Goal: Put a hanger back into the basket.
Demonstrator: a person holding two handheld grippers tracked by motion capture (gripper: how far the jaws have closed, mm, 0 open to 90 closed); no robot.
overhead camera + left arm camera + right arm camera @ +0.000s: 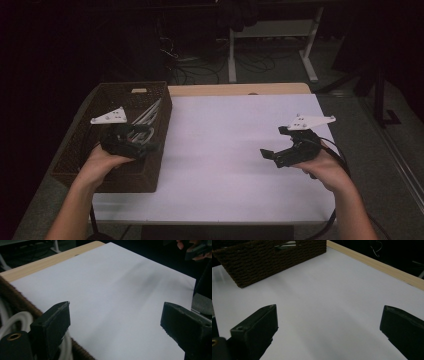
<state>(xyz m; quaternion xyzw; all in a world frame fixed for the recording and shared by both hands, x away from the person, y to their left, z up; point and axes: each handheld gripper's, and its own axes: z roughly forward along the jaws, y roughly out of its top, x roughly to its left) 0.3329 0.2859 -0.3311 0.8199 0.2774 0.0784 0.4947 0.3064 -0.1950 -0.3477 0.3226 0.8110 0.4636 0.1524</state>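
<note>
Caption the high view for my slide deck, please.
Left gripper open above basket; right gripper open over white table.

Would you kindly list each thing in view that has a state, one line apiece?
left gripper: jaws open, nothing between them, over the basket's edge.
right gripper: jaws open, empty, above the white sheet.
basket: upright on the table's left, holding white cable.
white cable: coiled inside the basket.
white sheet: flat on the table.
</note>
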